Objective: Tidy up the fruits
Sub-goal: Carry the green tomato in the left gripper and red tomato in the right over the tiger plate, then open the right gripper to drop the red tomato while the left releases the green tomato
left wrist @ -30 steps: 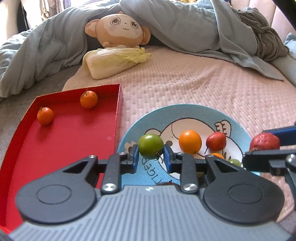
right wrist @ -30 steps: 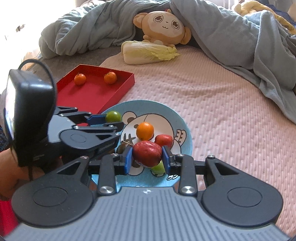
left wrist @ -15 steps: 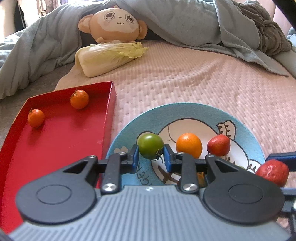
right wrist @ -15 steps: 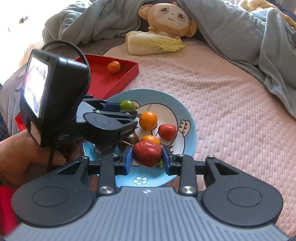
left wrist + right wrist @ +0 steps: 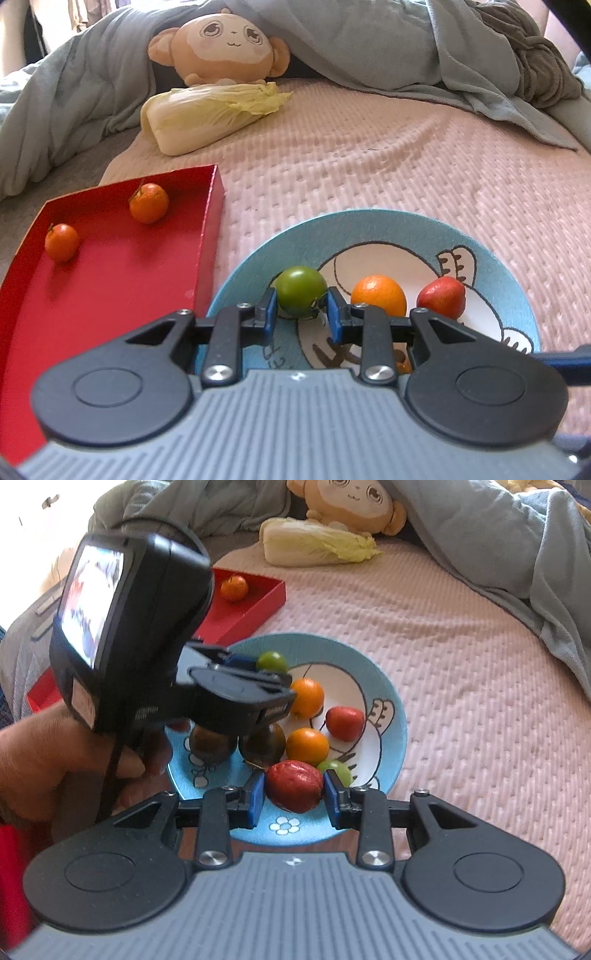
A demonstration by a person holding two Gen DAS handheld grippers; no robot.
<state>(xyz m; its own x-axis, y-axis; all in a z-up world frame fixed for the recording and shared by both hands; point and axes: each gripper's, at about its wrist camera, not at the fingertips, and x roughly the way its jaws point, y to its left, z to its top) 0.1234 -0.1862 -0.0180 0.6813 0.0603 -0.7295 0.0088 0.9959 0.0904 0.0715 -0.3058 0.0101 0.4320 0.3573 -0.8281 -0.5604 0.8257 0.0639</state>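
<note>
My left gripper (image 5: pixel 300 308) is shut on a green tomato (image 5: pixel 301 291) above the left part of the blue cartoon plate (image 5: pixel 388 229). My right gripper (image 5: pixel 294 798) is shut on a wrinkled dark red fruit (image 5: pixel 294 784) over the plate's near rim (image 5: pixel 400 734). On the plate lie an orange (image 5: pixel 378 294), a red fruit (image 5: pixel 441 297), a second orange (image 5: pixel 307 746), a green fruit (image 5: pixel 338 770) and two dark fruits (image 5: pixel 263 743). The red tray (image 5: pixel 103 280) to the left holds two small oranges (image 5: pixel 149 203).
A napa cabbage (image 5: pixel 210 114) and a monkey plush (image 5: pixel 221 50) lie at the back of the pink bedspread (image 5: pixel 406 162). Grey blankets (image 5: pixel 369 40) are heaped behind and to the right. The left gripper's body and the hand holding it (image 5: pixel 136 657) fill the left of the right wrist view.
Both grippers have pulled back toward me and risen, each keeping its fruit. The right gripper has dropped almost out of the left wrist view.
</note>
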